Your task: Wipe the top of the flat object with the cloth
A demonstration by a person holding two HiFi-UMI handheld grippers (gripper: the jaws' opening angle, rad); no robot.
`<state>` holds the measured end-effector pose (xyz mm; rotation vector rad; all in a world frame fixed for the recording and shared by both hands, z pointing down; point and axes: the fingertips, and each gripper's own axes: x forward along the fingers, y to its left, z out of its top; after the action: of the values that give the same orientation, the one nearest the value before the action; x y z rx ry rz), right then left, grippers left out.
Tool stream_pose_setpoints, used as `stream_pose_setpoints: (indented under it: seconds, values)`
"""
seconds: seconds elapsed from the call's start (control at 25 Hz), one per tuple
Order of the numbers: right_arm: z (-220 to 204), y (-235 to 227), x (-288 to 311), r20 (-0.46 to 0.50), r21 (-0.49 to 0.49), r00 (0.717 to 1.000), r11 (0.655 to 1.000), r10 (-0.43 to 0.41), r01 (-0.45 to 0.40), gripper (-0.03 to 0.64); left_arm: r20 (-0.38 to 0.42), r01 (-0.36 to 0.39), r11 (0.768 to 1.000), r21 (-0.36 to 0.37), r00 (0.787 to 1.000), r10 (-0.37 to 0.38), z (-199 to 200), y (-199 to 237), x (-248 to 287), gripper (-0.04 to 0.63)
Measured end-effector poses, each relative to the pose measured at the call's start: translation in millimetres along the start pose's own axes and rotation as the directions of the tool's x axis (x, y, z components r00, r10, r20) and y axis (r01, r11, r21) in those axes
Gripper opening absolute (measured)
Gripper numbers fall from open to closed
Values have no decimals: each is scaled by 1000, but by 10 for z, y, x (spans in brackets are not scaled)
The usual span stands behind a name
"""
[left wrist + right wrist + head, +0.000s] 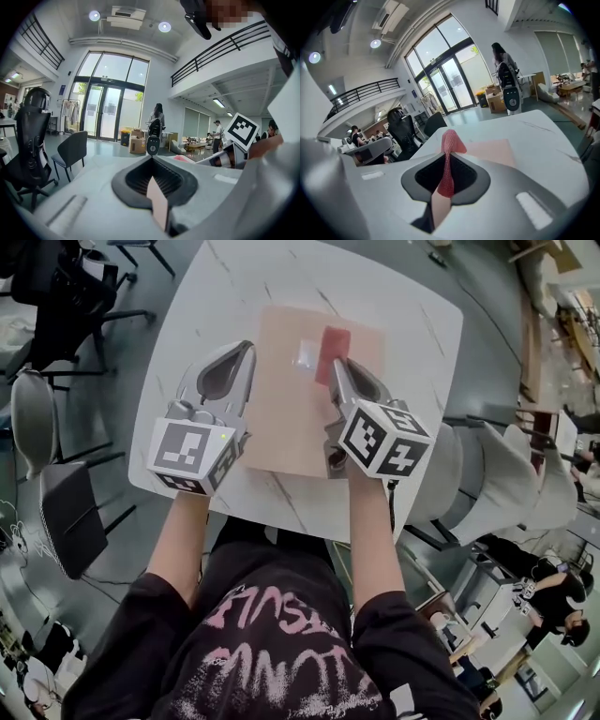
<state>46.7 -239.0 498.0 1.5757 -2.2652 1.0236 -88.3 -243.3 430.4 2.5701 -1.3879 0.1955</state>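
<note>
One cloth (335, 345), one board (291, 418), two tools, one worktop (403, 324). The board is a flat tan sheet lying on the white worktop, roughly central, in front of the person. The cloth is red and mesh-textured and sits on the board's far part, towards the far right corner. Its near end is pinched in the right tool (339, 369), jaws closed on it, with a fold standing up past the tips in the right gripper view. The left tool (246, 351) has its jaws together with nothing between them, over the worktop just beside the board's left edge; whether it touches the board, cannot tell. One small pale glossy patch (306, 353) is on the board just left of the cloth; can't tell what it is. Handling, judged: the cloth is soft, light and floppy and will bunch and drag rather than stay flat, so hold a gathered edge and press the loose part down to sweep. The board looks thin, light and stiff, likely cardboard. On the smooth worktop it may slide under the wipe, so it is best steadied with the left tool on a bare edge or corner, clear of the wipe path. Nothing fragile seen. Most of the board's top lies between cloth and person, so wiping looks barely begun. Several chairs stand round the worktop, count unclear.
</note>
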Motion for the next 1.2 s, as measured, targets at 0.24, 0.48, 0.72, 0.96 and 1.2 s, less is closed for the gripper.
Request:
stream_pose_setpoints:
  seconds: [0.24, 0.48, 0.72, 0.96, 1.2]
  values:
    - [-316, 813, 266, -83, -20, 985, 988, 150, -152, 50, -2, -56, 998, -17, 998, 56, -26, 213, -209, 0]
    - [-631, 1128, 341, -140, -4, 968, 978, 208, -211, 49, 8, -88, 996, -11, 996, 88, -60, 340, -373, 0]
    - [-671, 995, 315, -150, -1, 972, 984, 179, -181, 49, -1, -71, 997, -14, 997, 71, -108, 288, -387, 0]
    - [-672, 766, 213, -139, 17, 981, 991, 134, -133, 49, -4, -37, 999, -9, 999, 37, -104, 146, -302, 0]
    - [-631, 459, 72, -118, 42, 990, 996, 81, -77, 49, -20, -13, 1000, -7, 1000, 12, -120, -20, -203, 1]
